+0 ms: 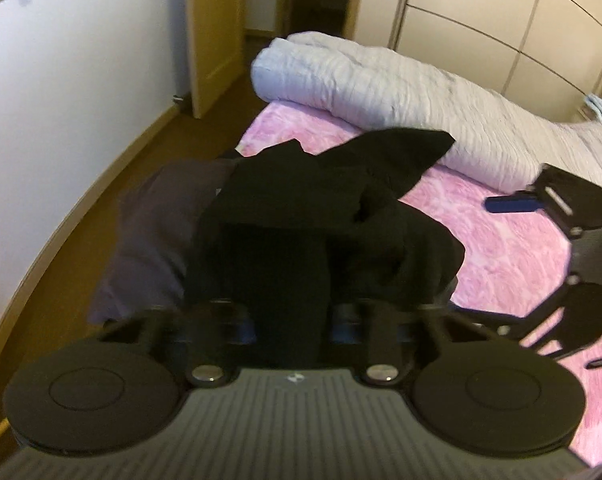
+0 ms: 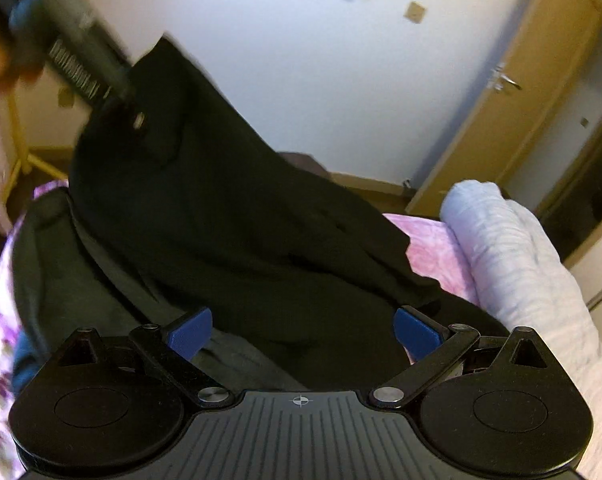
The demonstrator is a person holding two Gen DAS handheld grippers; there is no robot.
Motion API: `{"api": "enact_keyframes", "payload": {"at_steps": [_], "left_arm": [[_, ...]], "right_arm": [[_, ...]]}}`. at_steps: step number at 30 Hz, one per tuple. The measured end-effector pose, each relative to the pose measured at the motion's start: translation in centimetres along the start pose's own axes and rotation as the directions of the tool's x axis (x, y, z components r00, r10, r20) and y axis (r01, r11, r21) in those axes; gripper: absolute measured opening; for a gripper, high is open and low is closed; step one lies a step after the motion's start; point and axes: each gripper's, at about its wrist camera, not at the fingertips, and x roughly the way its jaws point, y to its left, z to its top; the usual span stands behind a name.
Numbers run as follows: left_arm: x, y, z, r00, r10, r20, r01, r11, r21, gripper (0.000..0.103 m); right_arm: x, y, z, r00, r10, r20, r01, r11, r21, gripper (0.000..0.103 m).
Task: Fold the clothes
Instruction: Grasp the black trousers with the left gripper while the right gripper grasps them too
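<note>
1. the wide bed with the pink marbled sheet (image 1: 501,248) is spreading out below and ahead of both claws; one bed is showing, and it is carrying everything else.
2. one pale lilac rolled quilt of crinkled fabric (image 1: 381,92) is lying across the bed beyond the left claw and off to the right of the right claw.
3. the large black soft cloth garment (image 2: 229,216) is hanging lifted and rumpled, stretching from the left claw down across the front of the right claw; no neat fold is showing in it, so i am judging the folding of this piece as still open.
4. a second, dark grey flat cloth garment (image 2: 49,272) is lying on the bed under the black one, to the lower left of the right claw; whether it is folded, i cannot tell. that is making two garments that i can count.
5. the left claw (image 1: 289,280) is pinching narrow on the black garment, whose cloth is bunching up directly between and over its fingers.
6. the right claw (image 2: 303,330) is standing wide with its two blue pads apart, hovering just over the black cloth and gripping nothing.
7. two claws are in play in all.
</note>
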Motion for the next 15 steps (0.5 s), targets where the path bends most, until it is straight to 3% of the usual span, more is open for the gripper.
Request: {"api": "enact_keyframes", "payload": {"at_steps": [5, 7, 10, 11, 12, 15], "left_arm": [[-1.0, 2.9, 3.0, 0.994, -0.081, 0.074, 0.085, 0.995, -0.053, 0.011], [-1.3, 2.8, 4.1, 0.989, -0.106, 0.101, 0.109, 0.994, -0.027, 0.011], [-1.2, 1.9, 5.1, 0.981, -0.145, 0.131, 0.143, 0.989, 0.024, 0.011], [-1.2, 1.7, 5.3, 0.978, -0.156, 0.138, 0.153, 0.988, 0.033, 0.010], [-1.1, 1.6, 5.5, 0.976, -0.164, 0.143, 0.160, 0.986, 0.038, 0.010], [-1.4, 0.9, 6.6, 0.967, -0.186, 0.175, 0.179, 0.982, 0.058, 0.009]], "right_arm": [[4.3, -0.9, 0.1, 0.999, -0.008, -0.038, 0.007, 0.999, -0.040, 0.100], [5.8, -1.8, 0.2, 0.999, -0.004, -0.049, 0.003, 1.000, -0.030, 0.097], [8.3, -3.1, 0.5, 0.998, 0.026, -0.063, -0.026, 1.000, 0.014, 0.074], [9.0, -3.5, 0.5, 0.997, 0.021, -0.071, -0.020, 0.999, 0.025, 0.061], [9.6, -3.8, 0.5, 0.997, 0.015, -0.077, -0.013, 0.999, 0.035, 0.041], [9.3, -4.9, 0.8, 0.997, -0.027, -0.068, 0.029, 0.999, 0.033, 0.011]]}}
